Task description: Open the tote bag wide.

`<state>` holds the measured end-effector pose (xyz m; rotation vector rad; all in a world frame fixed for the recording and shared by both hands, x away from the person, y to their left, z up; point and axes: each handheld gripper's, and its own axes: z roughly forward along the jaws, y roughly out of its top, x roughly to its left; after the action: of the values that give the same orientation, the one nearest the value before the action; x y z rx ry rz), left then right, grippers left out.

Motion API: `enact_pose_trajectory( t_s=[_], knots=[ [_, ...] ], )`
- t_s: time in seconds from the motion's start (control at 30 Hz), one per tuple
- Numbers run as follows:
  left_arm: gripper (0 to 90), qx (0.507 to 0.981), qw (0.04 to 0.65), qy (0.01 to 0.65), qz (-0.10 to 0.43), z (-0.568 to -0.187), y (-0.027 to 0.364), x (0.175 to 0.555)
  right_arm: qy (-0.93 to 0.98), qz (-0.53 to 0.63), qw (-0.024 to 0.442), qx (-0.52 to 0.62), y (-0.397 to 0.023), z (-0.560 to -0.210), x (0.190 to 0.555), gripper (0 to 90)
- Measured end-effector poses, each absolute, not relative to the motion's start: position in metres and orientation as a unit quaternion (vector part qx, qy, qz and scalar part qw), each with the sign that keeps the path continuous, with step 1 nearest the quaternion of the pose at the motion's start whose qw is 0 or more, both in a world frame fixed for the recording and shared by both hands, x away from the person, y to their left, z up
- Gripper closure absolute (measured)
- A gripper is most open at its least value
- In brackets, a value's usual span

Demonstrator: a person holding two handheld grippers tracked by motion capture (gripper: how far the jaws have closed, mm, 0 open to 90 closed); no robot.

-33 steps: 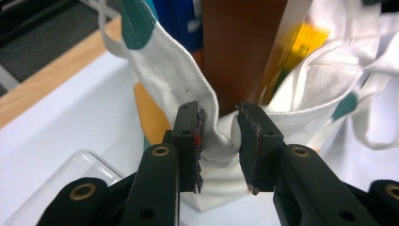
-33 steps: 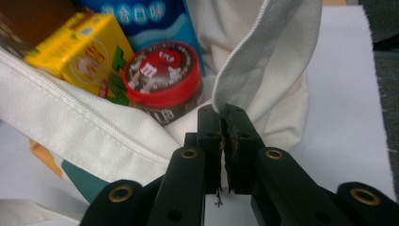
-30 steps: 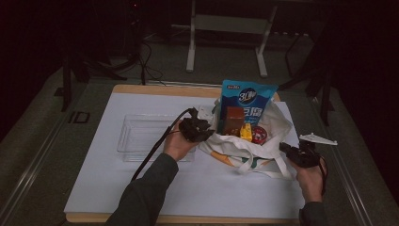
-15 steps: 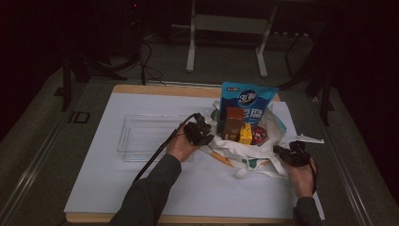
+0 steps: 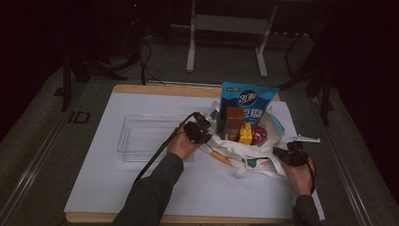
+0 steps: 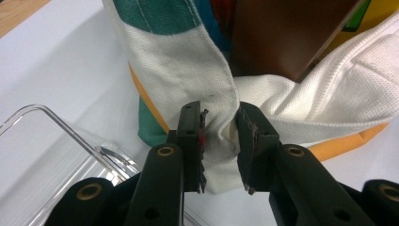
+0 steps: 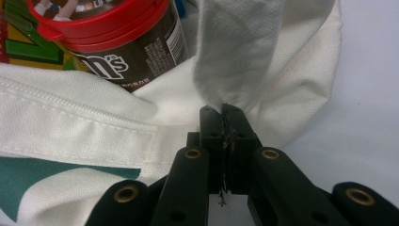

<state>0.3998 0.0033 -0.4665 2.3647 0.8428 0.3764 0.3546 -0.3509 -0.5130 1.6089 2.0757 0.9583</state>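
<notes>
The person is wearing dark grey-green sleeves. The left gripper [image 6: 220, 146] is showing two black jaws with ridged inner faces, brass-coloured rivets on its black links — and a red mark on one jaw. The right gripper [image 7: 225, 125] is looking alike; a black cable [image 5: 157, 153] is trailing beside the left sleeve.

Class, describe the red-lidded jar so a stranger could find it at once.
Start at the white tote bag on the table's right half, packed with groceries. The jar sits at its right edge, beside a yellow box; alone among flat packets, it is round, dark brown, red-lidded.

One tote bag [image 5: 244, 153], one clear tray [image 5: 146, 136], one blue pouch [image 5: 248, 101], two hand-held grippers [image 5: 197, 129].
</notes>
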Motion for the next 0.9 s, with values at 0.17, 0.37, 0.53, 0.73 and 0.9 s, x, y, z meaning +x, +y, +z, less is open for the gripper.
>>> enact_pose_trajectory(
  t_s=[0.17,0.37,0.53,0.73,0.9],
  knots=[
    [70.1,0.887,0.309,0.313,0.140,-0.458,0.009,0.396,0.730,0.350,0.180,0.559,-0.353,-0.504,0.349,80.5],
    [60.2,0.875,0.344,0.311,0.134,-0.445,0.021,0.395,0.726,0.361,0.204,0.549,-0.357,-0.486,0.343,70.5],
    [53.4,0.859,0.377,0.316,0.140,-0.435,0.027,0.395,0.719,0.374,0.221,0.542,-0.360,-0.470,0.343,62.0],
    [50.8,0.851,0.388,0.316,0.161,-0.424,0.024,0.397,0.698,0.386,0.243,0.551,-0.364,-0.453,0.348,54.9],
    [56.4,0.842,0.397,0.321,0.177,-0.418,0.023,0.401,0.689,0.393,0.259,0.551,-0.366,-0.439,0.353,53.2]
  ],
)
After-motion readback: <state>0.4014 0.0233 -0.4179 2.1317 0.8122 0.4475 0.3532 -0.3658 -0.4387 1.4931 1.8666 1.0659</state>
